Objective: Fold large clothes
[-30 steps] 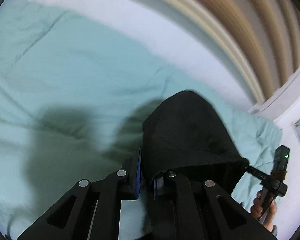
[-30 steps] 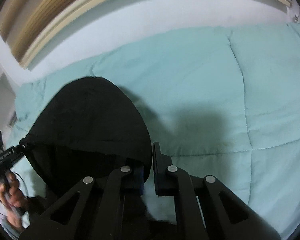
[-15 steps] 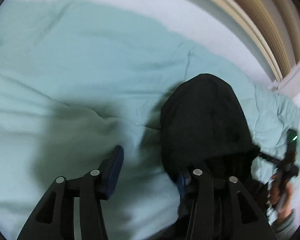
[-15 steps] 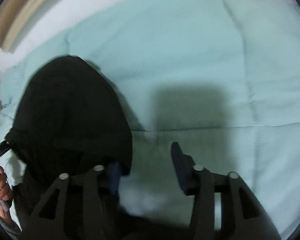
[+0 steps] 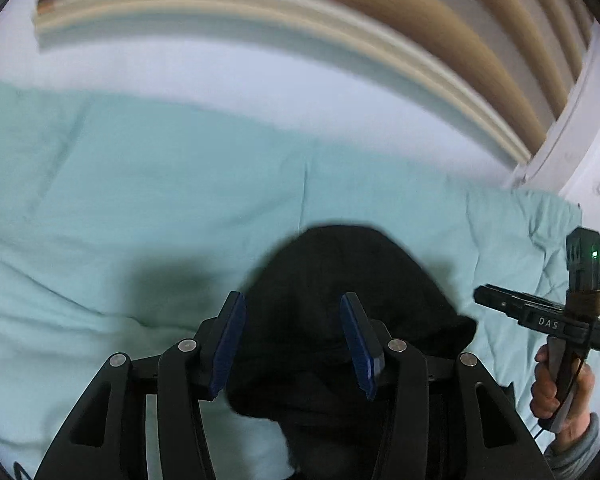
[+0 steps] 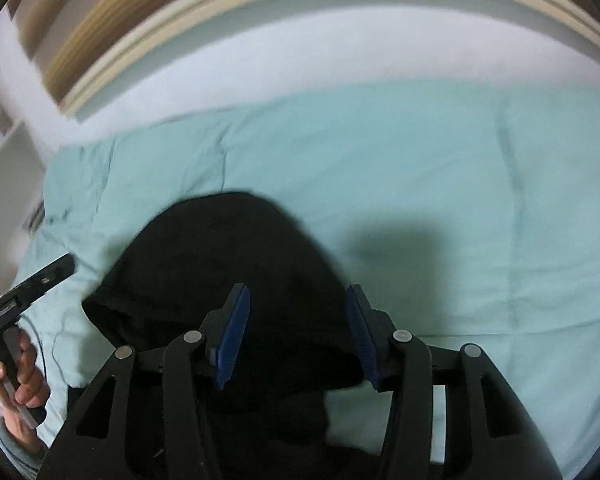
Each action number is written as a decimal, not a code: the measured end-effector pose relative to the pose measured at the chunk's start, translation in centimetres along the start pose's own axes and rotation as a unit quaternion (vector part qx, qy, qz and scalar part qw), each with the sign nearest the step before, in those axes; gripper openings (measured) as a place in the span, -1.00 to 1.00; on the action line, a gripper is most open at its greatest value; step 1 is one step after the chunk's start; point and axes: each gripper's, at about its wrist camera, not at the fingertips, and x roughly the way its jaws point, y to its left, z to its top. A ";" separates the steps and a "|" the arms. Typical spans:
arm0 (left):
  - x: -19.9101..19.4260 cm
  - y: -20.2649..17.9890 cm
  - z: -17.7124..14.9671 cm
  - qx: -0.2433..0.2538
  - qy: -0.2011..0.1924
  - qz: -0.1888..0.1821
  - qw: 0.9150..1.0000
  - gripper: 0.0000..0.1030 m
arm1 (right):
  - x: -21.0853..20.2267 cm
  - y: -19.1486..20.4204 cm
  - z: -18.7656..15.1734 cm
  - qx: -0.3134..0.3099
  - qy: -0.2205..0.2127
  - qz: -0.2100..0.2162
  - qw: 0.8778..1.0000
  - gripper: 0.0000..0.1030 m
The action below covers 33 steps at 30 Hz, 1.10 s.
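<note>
A black garment with a rounded hood (image 5: 340,280) lies on a mint-green bedspread (image 5: 140,200). My left gripper (image 5: 294,344) is open and empty, its blue pads spread above the hood's lower part. In the right wrist view the same garment (image 6: 220,264) lies flat, and my right gripper (image 6: 298,332) is open and empty above it. The right gripper also shows in the left wrist view (image 5: 540,316), held in a hand at the right. The left gripper shows at the left edge of the right wrist view (image 6: 32,284).
A white wall (image 5: 260,76) and wooden slats (image 5: 420,28) run behind the bed. A white shelf unit (image 6: 4,152) stands left of the bed. The bedspread (image 6: 460,200) stretches wide to the right of the garment.
Both grippers were shut on the hood's edge a second ago. They opened, let the garment drop flat on the bed, and now sit open over it.
</note>
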 end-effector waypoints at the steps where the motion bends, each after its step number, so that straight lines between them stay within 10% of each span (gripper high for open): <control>1: 1.0 0.6 -0.6 -0.003 0.017 0.000 1.000 -0.01 | 1.4 0.1 -0.3 -0.003 0.014 -0.001 1.000 0.02; 7: 7.9 2.5 -5.8 0.017 0.131 0.047 0.990 0.03 | 10.5 -1.2 -4.0 -0.040 0.140 -0.058 0.988 0.01; 23: -1.5 2.7 -2.5 -0.006 0.004 0.011 1.000 0.19 | 3.5 -3.1 -2.9 -0.042 0.035 -0.015 0.998 0.07; 33: 3.9 4.5 -0.4 -0.027 0.049 -0.018 0.998 0.19 | 6.2 -6.9 -1.0 -0.001 0.037 0.027 0.999 0.08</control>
